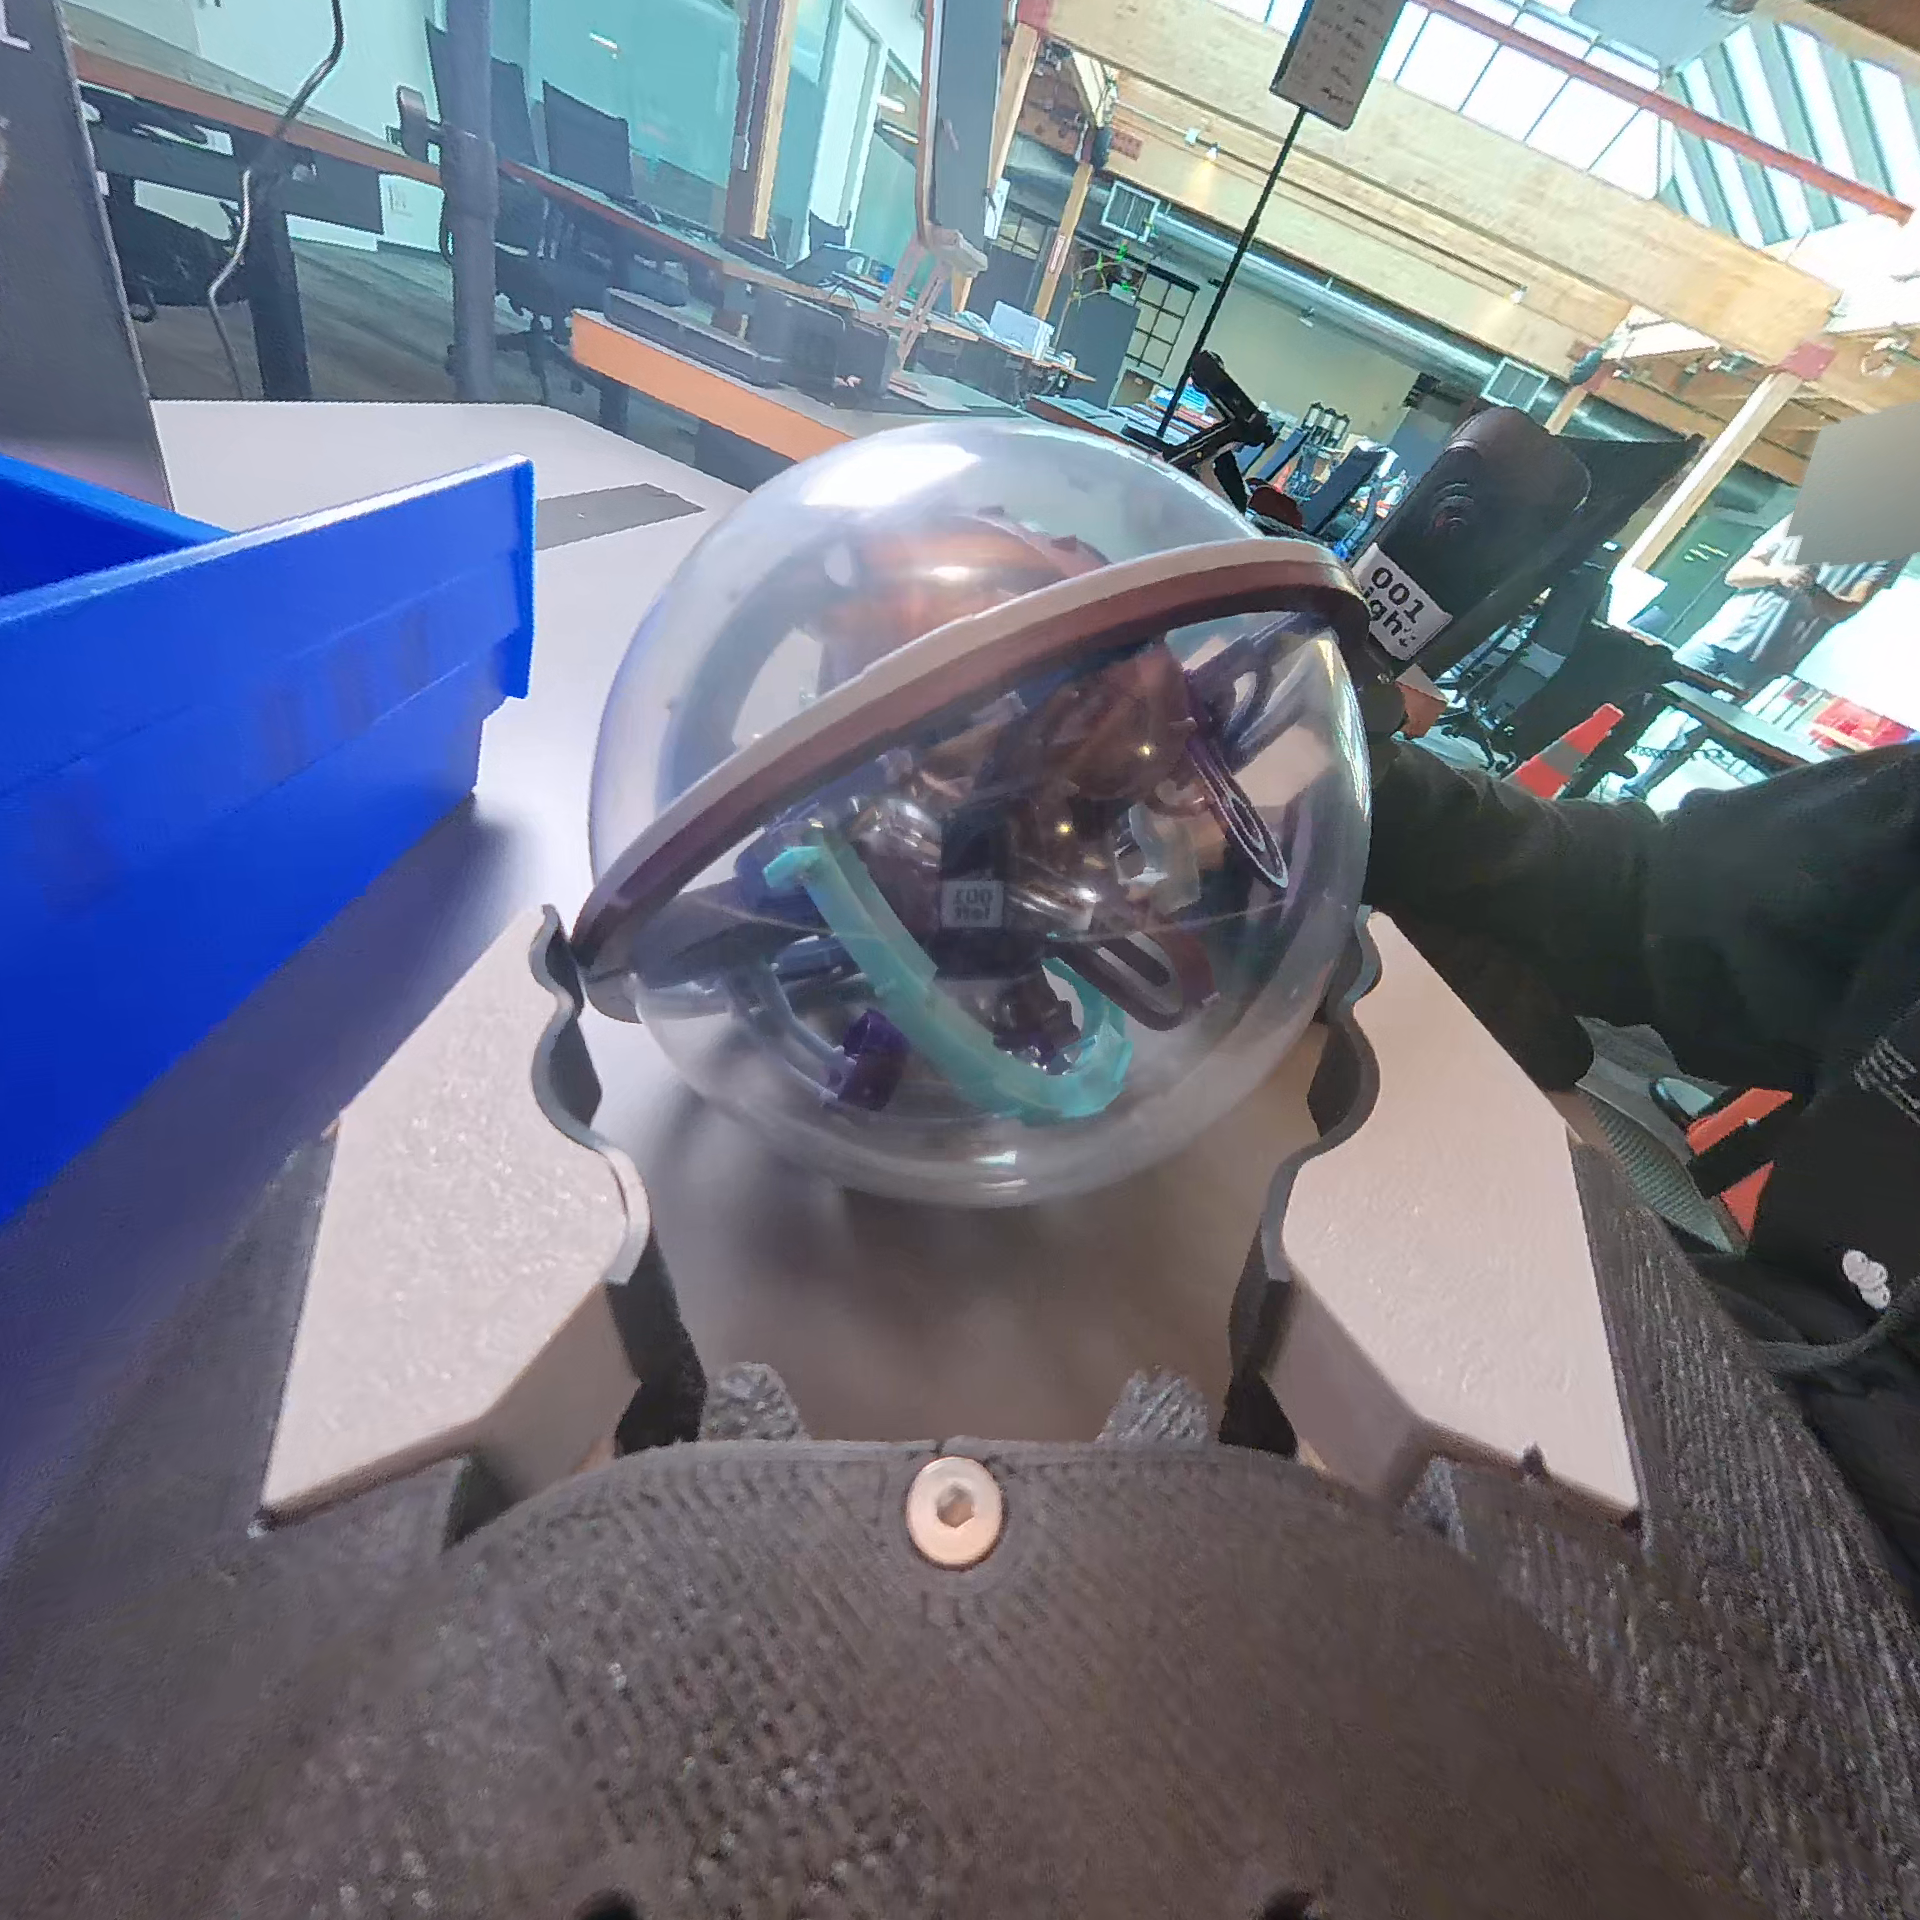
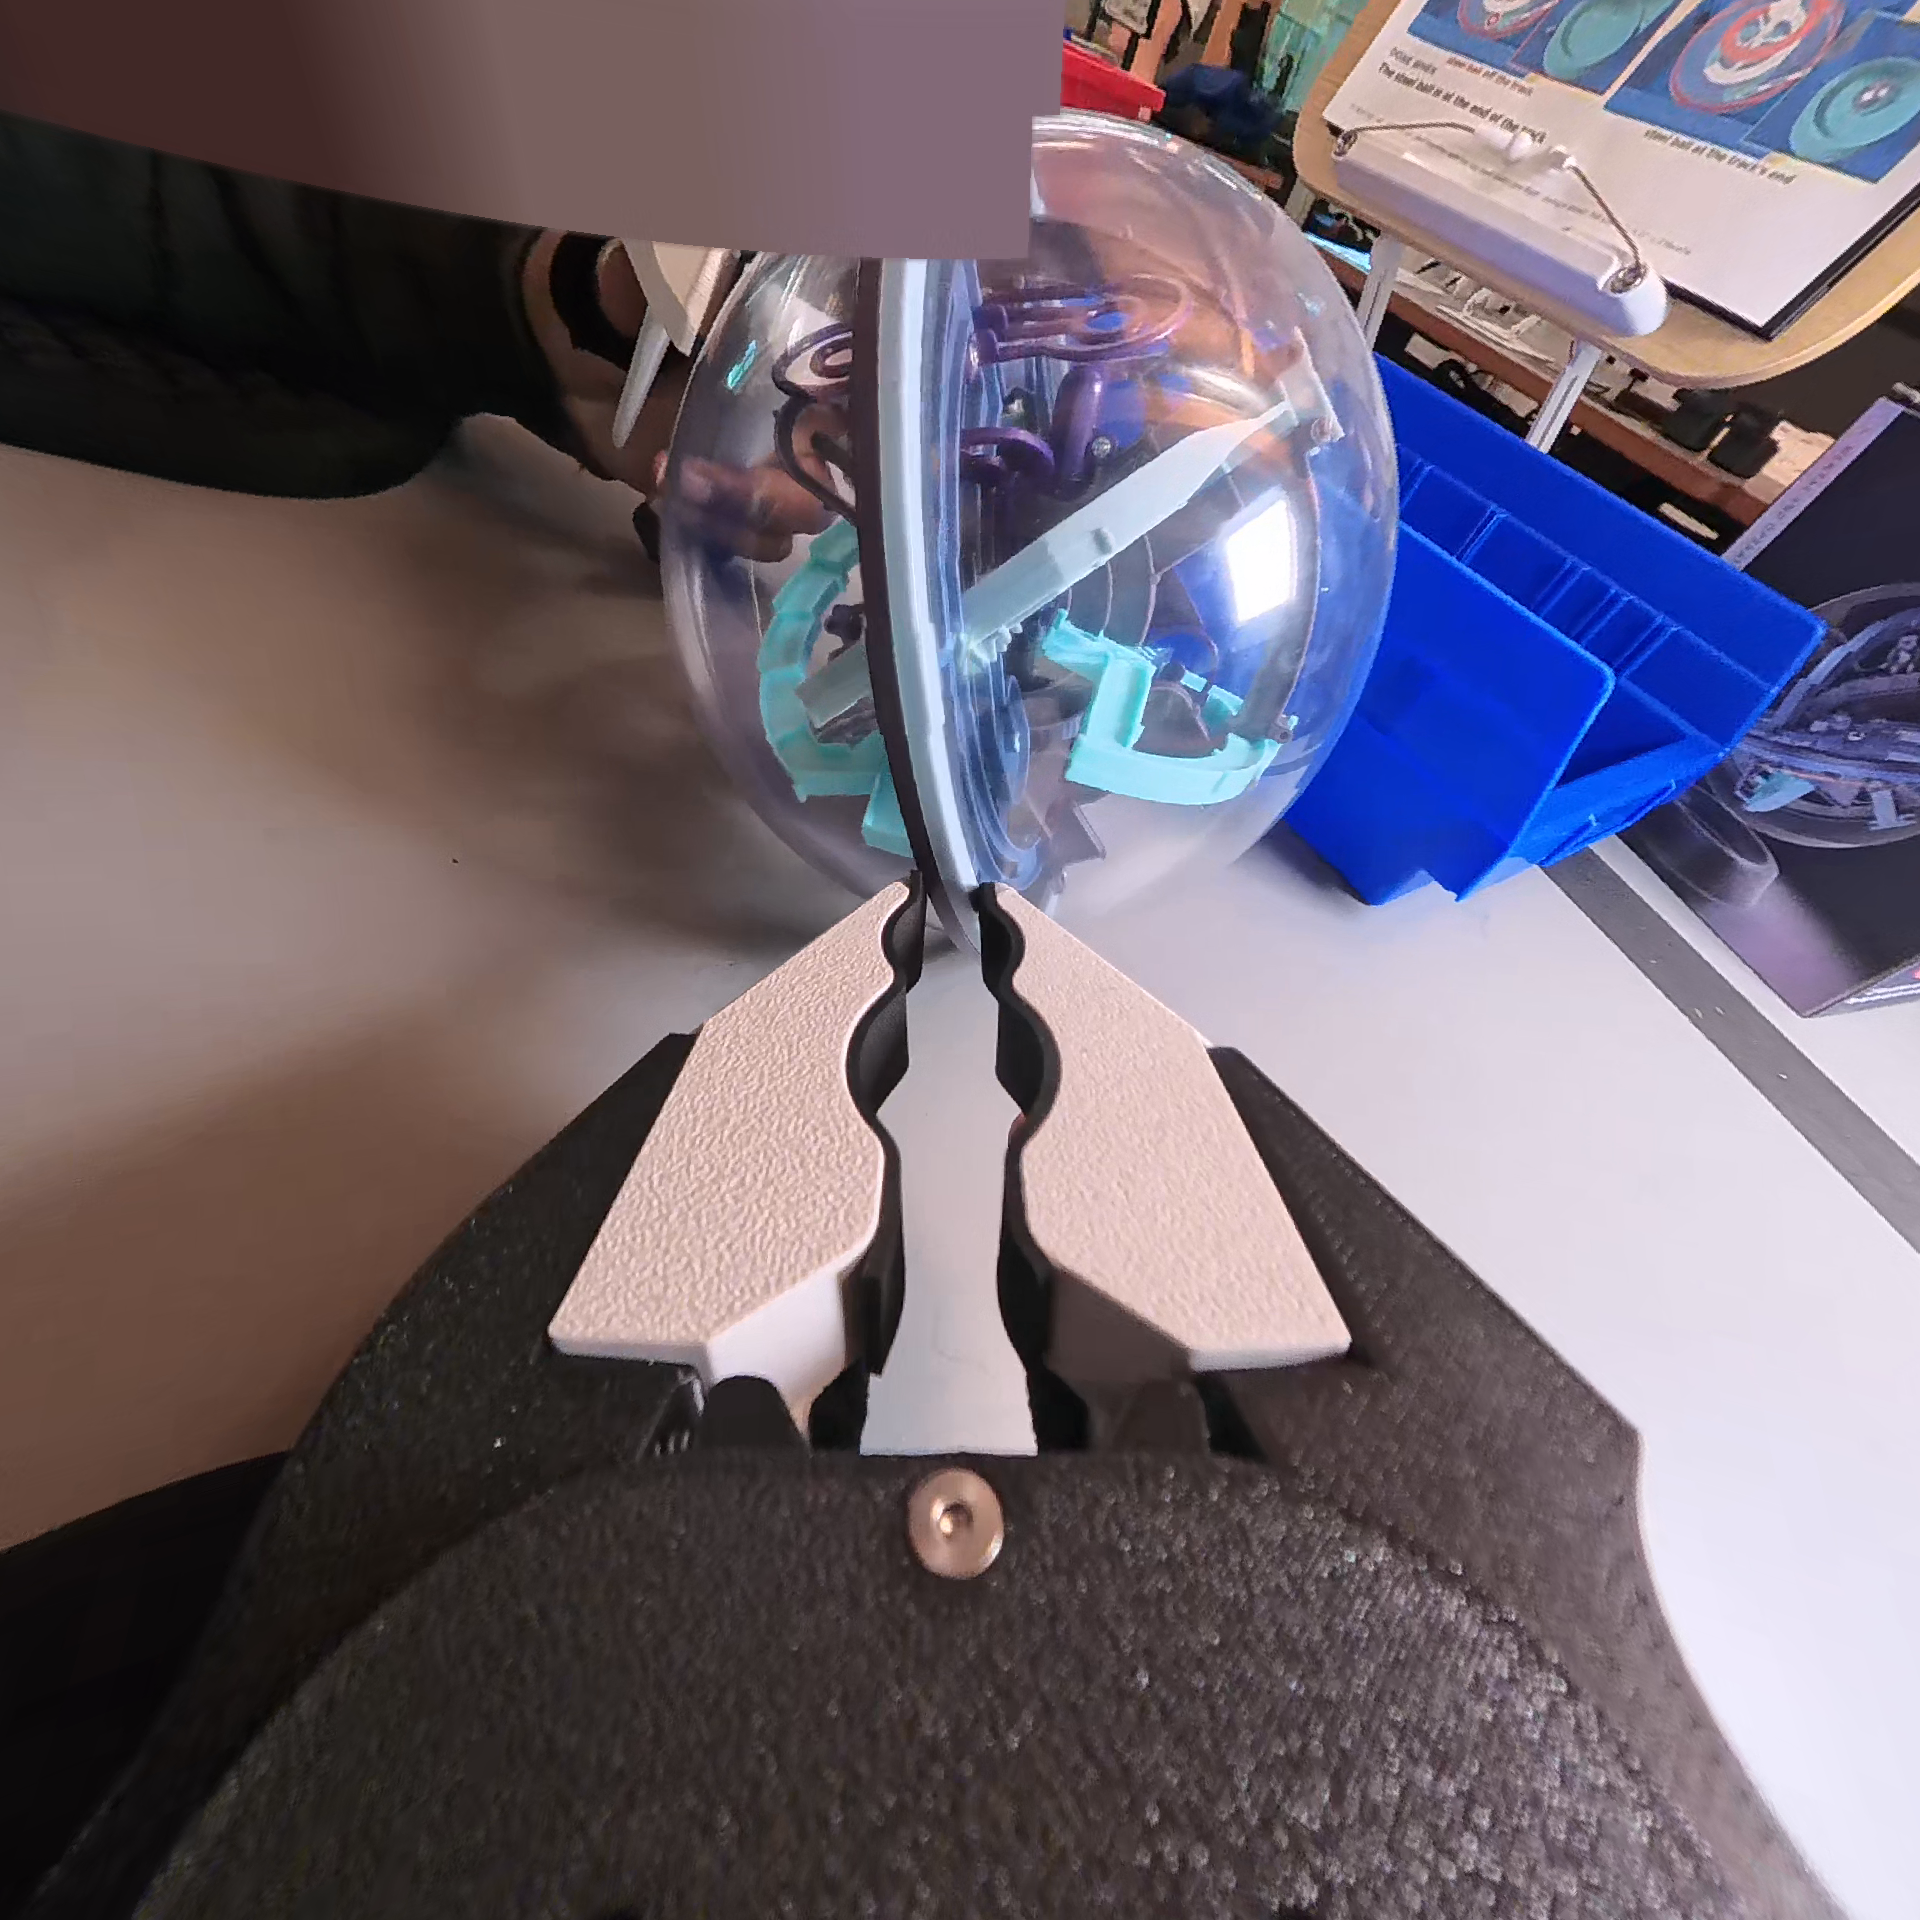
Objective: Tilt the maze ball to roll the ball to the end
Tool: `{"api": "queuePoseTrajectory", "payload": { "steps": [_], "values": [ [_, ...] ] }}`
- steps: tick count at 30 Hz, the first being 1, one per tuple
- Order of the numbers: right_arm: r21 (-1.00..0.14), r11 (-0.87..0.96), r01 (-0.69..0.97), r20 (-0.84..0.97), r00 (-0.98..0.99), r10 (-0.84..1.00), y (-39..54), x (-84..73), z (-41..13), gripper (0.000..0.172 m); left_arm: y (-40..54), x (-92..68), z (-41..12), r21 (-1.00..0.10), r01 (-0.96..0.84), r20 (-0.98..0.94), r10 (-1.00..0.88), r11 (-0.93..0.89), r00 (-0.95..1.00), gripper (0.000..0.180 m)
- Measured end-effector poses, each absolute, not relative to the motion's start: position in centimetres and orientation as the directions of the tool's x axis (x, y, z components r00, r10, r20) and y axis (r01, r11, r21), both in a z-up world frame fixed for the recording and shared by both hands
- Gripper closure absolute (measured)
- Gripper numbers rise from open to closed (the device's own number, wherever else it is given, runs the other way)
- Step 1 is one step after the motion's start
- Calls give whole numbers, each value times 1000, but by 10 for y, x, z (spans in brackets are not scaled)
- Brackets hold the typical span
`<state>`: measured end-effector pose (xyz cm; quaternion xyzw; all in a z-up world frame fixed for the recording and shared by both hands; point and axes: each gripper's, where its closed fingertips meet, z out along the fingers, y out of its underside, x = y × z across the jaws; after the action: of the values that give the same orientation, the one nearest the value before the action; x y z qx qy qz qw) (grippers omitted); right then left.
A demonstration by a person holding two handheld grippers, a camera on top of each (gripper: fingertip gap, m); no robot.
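The maze ball [image 1: 977, 810] sits on the table [image 2: 312, 831], cradled between the left gripper's [image 1: 956, 956] spread fingers. The right gripper [image 2: 948, 914] pinches its rim at six o'clock; that thin hold could slip during tilting.

Glossy clear plastic maze ball [image 1: 977, 810]; smooth blue plastic bin [image 1: 239, 748]; matt pale desk [image 2: 312, 831]; rough-textured finger shells [image 2: 748, 1143].

One maze ball [image 2: 1039, 540], one blue bin [image 2: 1538, 665], two grippers [image 1: 956, 997] [image 2: 951, 904] and one boxed maze ball at far right [image 2: 1860, 727] are being counted.
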<state>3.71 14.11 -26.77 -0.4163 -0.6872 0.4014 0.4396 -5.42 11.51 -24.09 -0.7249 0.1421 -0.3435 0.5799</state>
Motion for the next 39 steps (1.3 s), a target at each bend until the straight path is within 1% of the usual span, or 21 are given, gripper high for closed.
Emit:
{"api": "queuePoseTrajectory", "payload": {
  "steps": [13,21,26,39],
  "values": [
    [-935,281,218,229,-234,945,150,38,-264,165,123,-54,-239,-914,234,391,-566,-331,725,41],
    [-952,213,222,155,-252,955,151,39,-261,166,132,-54,-229,-865,326,489,-493,-382,720,41],
    [-963,167,211,109,-260,959,151,37,-258,166,134,-57,-229,-841,359,530,-483,-406,697,41],
    [-972,130,194,76,-264,962,151,35,-252,166,141,-63,-227,-777,433,622,-454,-457,638,42]
  ]
}}
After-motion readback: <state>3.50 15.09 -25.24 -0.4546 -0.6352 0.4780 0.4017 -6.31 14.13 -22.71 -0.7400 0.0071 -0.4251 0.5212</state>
